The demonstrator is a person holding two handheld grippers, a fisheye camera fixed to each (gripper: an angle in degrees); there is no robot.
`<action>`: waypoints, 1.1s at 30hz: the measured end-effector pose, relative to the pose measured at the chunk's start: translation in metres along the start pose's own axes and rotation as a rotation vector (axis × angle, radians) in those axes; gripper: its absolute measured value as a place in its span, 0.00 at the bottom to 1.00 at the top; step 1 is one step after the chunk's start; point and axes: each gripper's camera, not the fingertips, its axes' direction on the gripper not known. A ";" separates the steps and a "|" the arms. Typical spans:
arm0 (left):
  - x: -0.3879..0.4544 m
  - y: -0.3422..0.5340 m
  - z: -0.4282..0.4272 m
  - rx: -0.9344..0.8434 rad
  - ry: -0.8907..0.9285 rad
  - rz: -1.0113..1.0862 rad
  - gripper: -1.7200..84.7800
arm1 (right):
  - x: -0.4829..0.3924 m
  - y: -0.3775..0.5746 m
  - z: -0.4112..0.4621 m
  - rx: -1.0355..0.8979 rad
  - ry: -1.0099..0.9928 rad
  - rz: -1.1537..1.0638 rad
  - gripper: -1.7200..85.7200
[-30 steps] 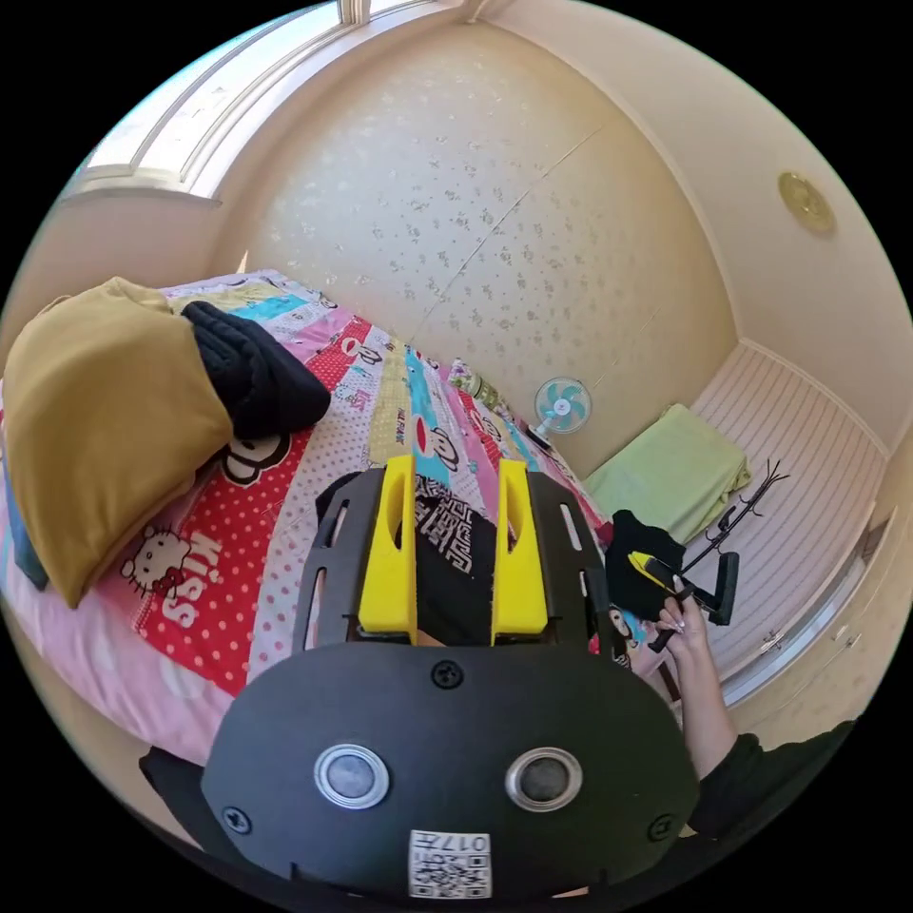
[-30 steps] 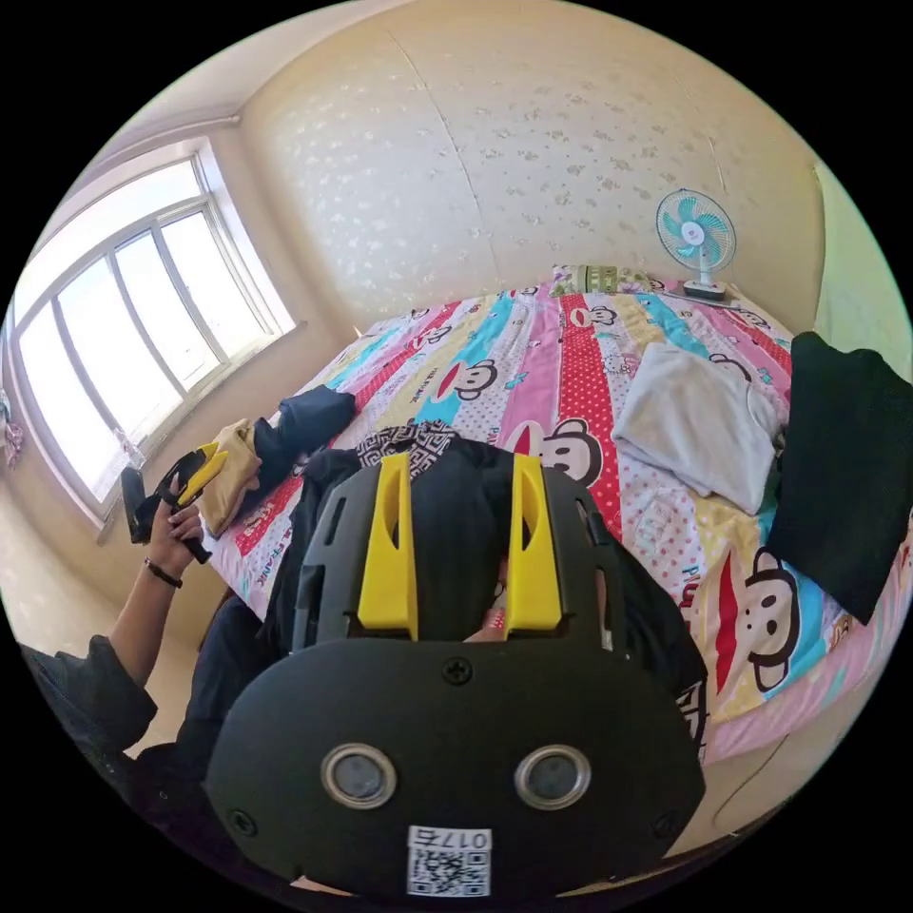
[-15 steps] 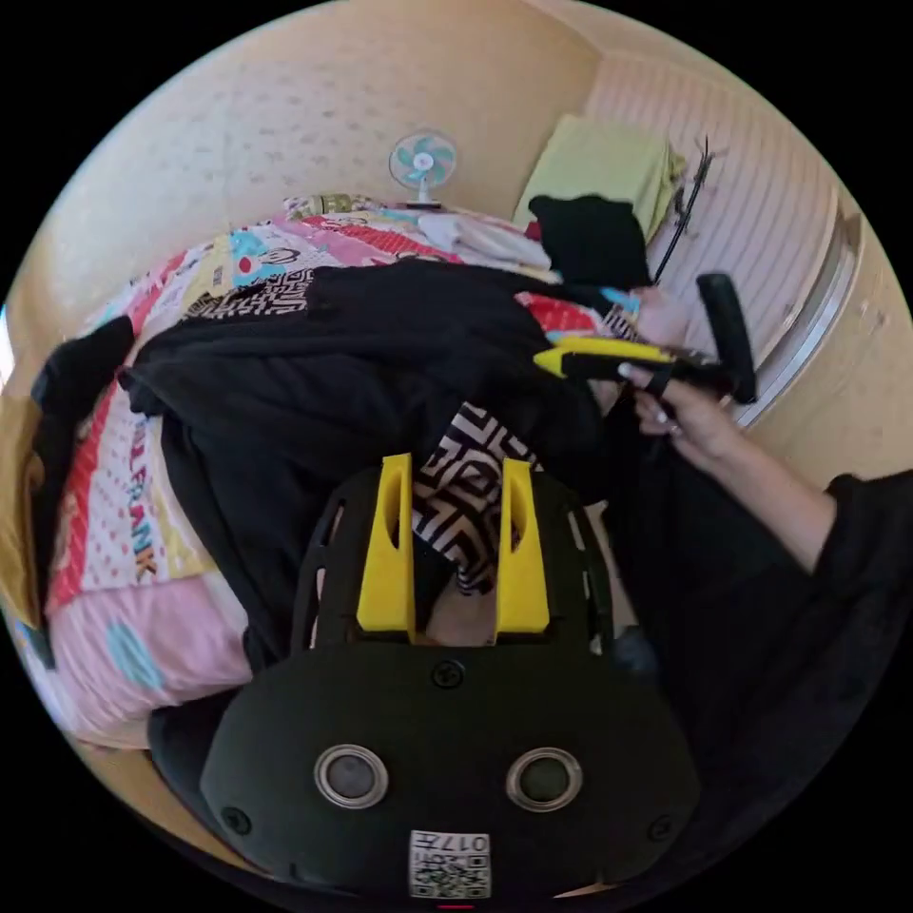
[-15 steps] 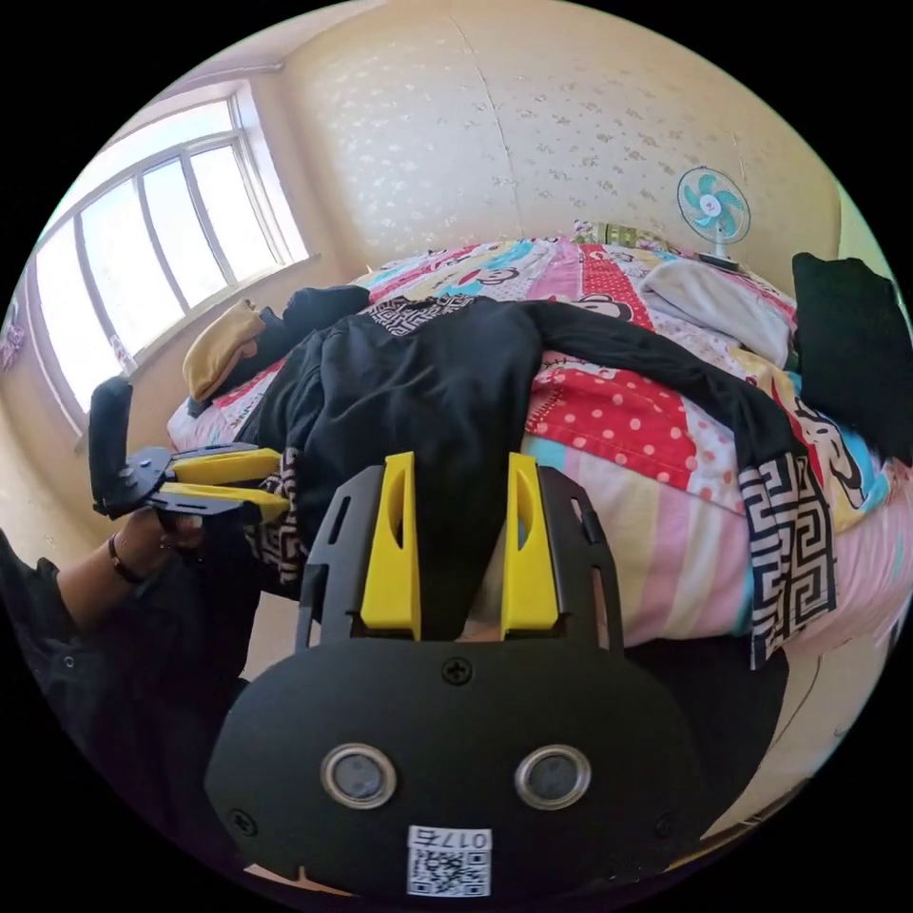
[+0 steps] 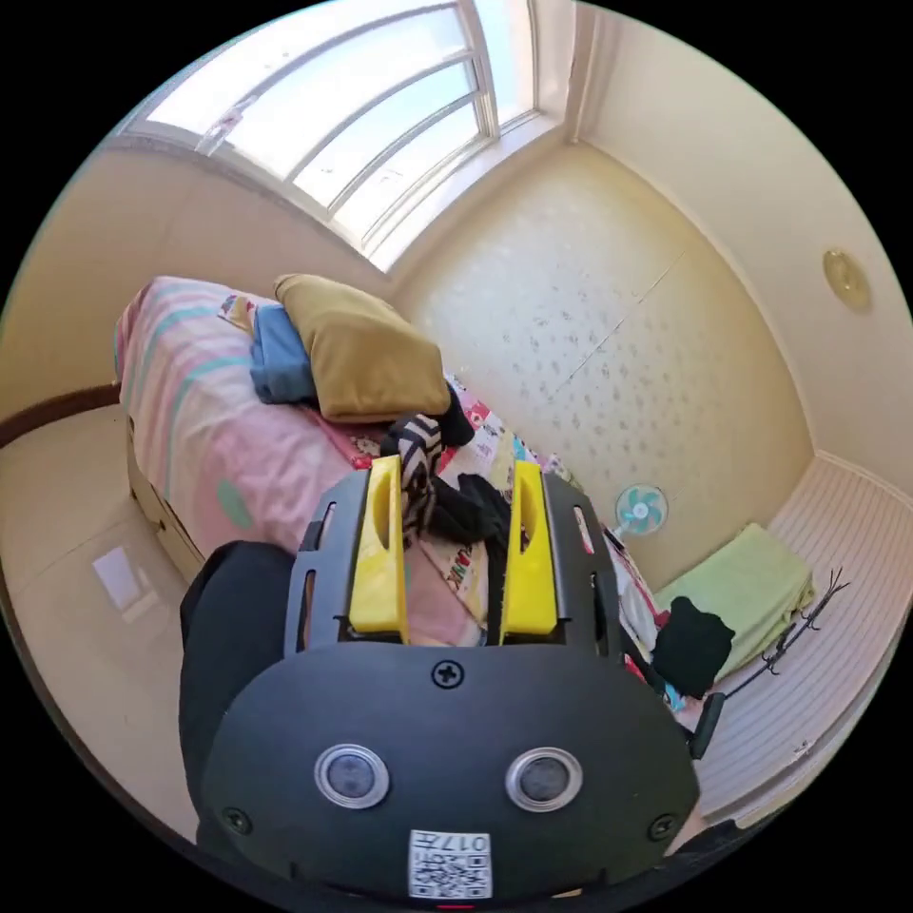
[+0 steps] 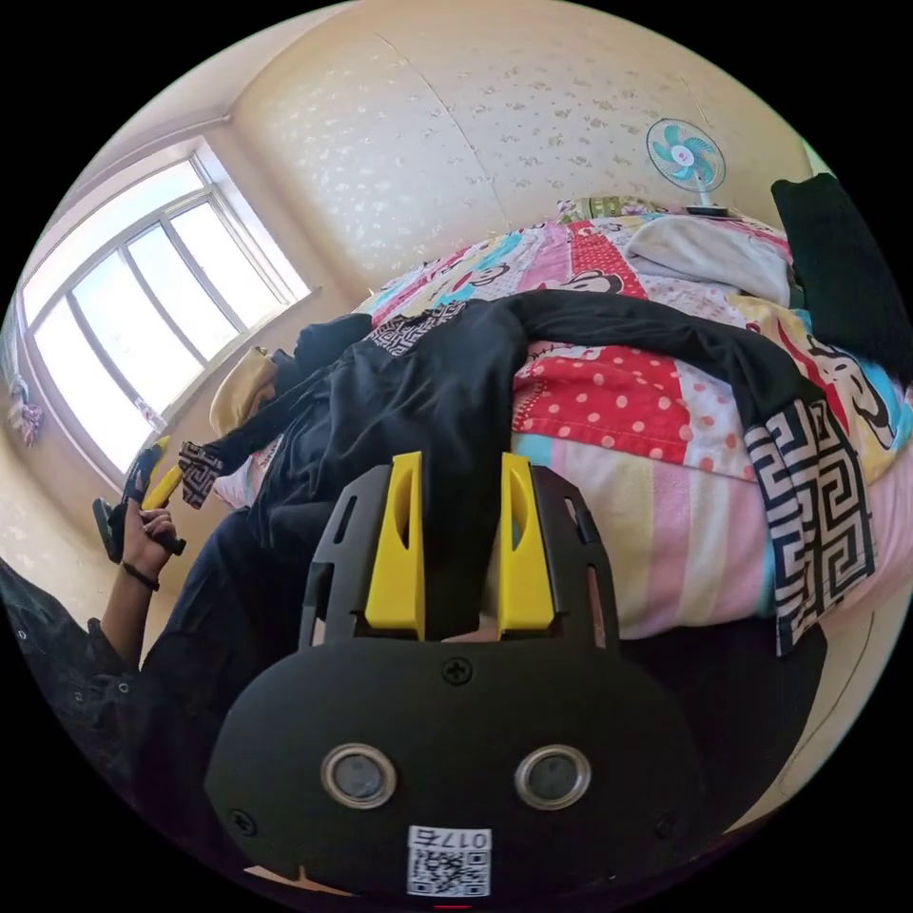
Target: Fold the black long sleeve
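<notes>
The black long sleeve lies spread over the near edge of the colourful bed. One sleeve runs right, and its black-and-white patterned cuff hangs over the bed's side. My right gripper is shut on the black body cloth at the bed edge. Off to the left, my left gripper, held by a hand, grips the other patterned cuff with that sleeve stretched out. In the left gripper view the same cuff sits between the jaws of my left gripper.
On the bed lie a folded pale garment, a folded black garment, and a mustard bundle over blue cloth. A small fan stands by the far wall. A window lies left; bare floor flanks the bed.
My left gripper has swung out to the left with the cuff, drawing that sleeve taut away from the body. My right gripper keeps its hold at the bed edge.
</notes>
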 end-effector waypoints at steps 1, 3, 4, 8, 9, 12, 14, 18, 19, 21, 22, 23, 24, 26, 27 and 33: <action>-0.003 0.007 0.016 -0.129 0.026 0.006 0.21 | 0.001 -0.001 -0.003 -0.012 0.000 0.010 0.17; 0.001 0.027 0.044 -0.306 0.100 0.051 0.21 | 0.003 -0.002 -0.015 -0.053 0.021 0.026 0.19; 0.007 0.043 0.063 -0.415 0.146 0.082 0.20 | 0.004 -0.002 -0.017 -0.067 0.023 0.026 0.19; 0.027 0.084 0.125 -0.778 -0.073 0.205 0.18 | 0.008 0.001 -0.029 -0.153 -0.046 0.028 0.22; 0.029 0.086 0.129 -0.795 -0.093 0.216 0.17 | 0.007 0.002 -0.031 -0.179 -0.061 0.028 0.23; 0.038 0.096 0.134 -0.779 -0.068 0.277 0.13 | 0.001 0.005 -0.027 -0.320 0.003 0.000 0.22; 0.039 0.102 0.137 -0.780 -0.096 0.315 0.10 | 0.001 0.008 -0.025 -0.332 0.036 0.006 0.20; 0.031 0.098 0.130 -0.760 -0.045 0.314 0.07 | 0.013 0.003 -0.029 -0.320 0.063 0.055 0.13; 0.026 0.093 0.128 -0.774 -0.013 0.298 0.07 | 0.014 0.001 -0.033 -0.330 0.028 0.035 0.11; 0.023 0.077 0.115 -0.801 0.104 0.298 0.06 | 0.024 -0.007 -0.063 -0.340 -0.102 0.022 0.07; 0.023 0.060 0.098 -0.792 0.201 0.320 0.06 | 0.027 -0.008 -0.074 -0.330 -0.124 0.024 0.06; 0.022 0.041 0.078 -0.794 0.254 0.339 0.06 | 0.031 -0.011 -0.101 -0.305 -0.190 0.015 0.06; 0.021 0.031 0.068 -0.804 0.277 0.353 0.06 | 0.035 -0.013 -0.128 -0.287 -0.259 0.007 0.05; 0.022 -0.005 0.024 -0.876 0.385 0.404 0.06 | 0.037 -0.015 -0.167 -0.288 -0.346 -0.023 0.05; 0.022 -0.013 0.013 -0.892 0.400 0.412 0.06 | 0.035 -0.015 -0.186 -0.315 -0.395 -0.064 0.05; 0.009 -0.018 -0.038 -1.124 0.293 0.386 0.08 | 0.071 -0.004 -0.209 -0.440 -0.428 -0.015 0.07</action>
